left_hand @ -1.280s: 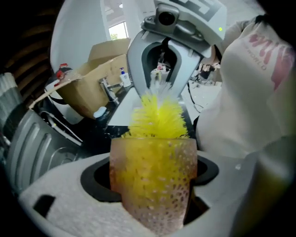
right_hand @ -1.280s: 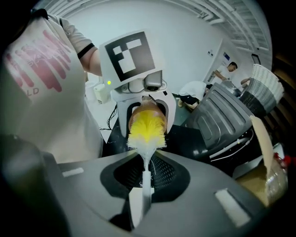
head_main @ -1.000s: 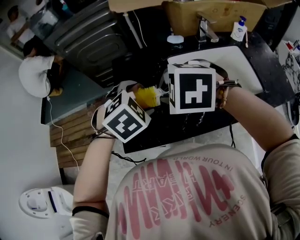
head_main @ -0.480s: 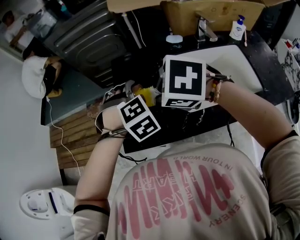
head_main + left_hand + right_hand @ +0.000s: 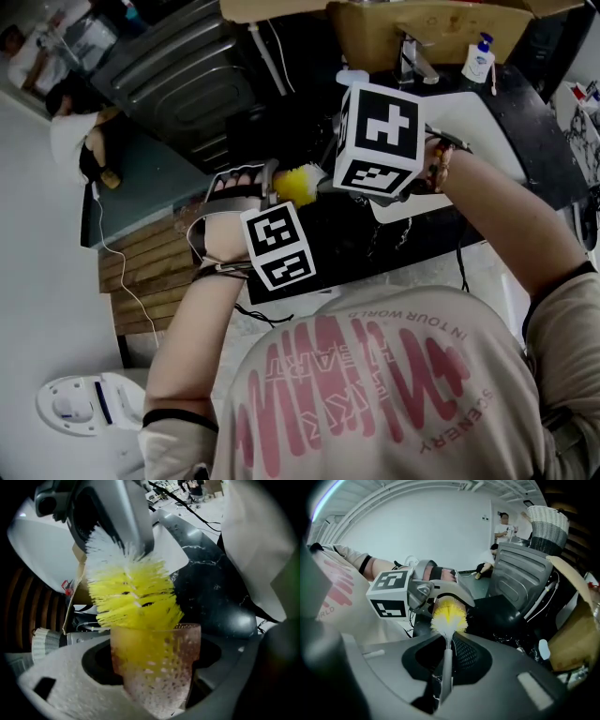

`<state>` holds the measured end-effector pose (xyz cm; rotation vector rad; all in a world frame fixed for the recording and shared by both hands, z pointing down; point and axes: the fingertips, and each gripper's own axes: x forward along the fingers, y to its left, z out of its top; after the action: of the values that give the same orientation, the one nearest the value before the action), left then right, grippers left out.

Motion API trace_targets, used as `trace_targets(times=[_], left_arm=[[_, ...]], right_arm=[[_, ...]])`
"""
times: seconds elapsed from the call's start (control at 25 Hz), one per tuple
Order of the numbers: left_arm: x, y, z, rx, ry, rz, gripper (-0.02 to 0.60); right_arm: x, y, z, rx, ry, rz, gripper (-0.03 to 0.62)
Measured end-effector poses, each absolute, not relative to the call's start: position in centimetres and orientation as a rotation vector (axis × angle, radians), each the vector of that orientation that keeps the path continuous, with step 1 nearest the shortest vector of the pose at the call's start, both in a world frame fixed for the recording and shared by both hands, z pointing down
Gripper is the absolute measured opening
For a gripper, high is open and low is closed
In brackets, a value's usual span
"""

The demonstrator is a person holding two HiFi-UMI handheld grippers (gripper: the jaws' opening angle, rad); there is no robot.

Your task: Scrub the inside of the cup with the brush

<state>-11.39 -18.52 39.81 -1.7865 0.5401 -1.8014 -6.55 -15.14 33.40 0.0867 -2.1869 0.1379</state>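
Observation:
My left gripper [image 5: 154, 700] is shut on a clear pinkish dimpled cup [image 5: 155, 667], held mouth-up toward the camera's far side. A brush with yellow and white bristles [image 5: 133, 592] sits partly inside the cup, bristles showing through the wall. My right gripper [image 5: 440, 686] is shut on the brush's thin grey handle [image 5: 446, 667], with the bristle head [image 5: 449, 616] pointing at the left gripper. In the head view the yellow brush [image 5: 298, 184] shows between the left gripper [image 5: 267, 202] and the right gripper [image 5: 337, 173]; the cup is hidden there.
A white sink basin [image 5: 478, 131] lies in a black marble counter [image 5: 375, 248], with a tap [image 5: 408, 56] and a soap bottle [image 5: 478, 58] behind it. A steel appliance [image 5: 178, 84] stands to the left. Two people [image 5: 80, 141] are on the floor at far left.
Both grippers have risen and tilted. The right gripper's cube moved up and right, and more of the yellow brush head shows between the grippers than half a second ago.

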Motion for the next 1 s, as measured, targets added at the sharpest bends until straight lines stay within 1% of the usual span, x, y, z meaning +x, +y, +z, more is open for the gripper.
trace_targets(times=[0.16,0.6,1.0], left_arm=[[-11.5,-18.4,39.7,-1.72,0.462,-1.781,0.403],[-11.5,-18.1,39.7,-1.747,0.459,-1.72,0.403],[-11.6,-17.7,40.5,-2.002,0.515,-1.79,0.402]], right_arm=[[-6.4,-15.2,33.5,0.076,-2.199,0.177,0.048],[-6.8,-15.2,33.7,0.064,-2.192,0.183,0.048],[-7.6,-14.3,33.1,0.069,-2.11,-0.151,0.046]])
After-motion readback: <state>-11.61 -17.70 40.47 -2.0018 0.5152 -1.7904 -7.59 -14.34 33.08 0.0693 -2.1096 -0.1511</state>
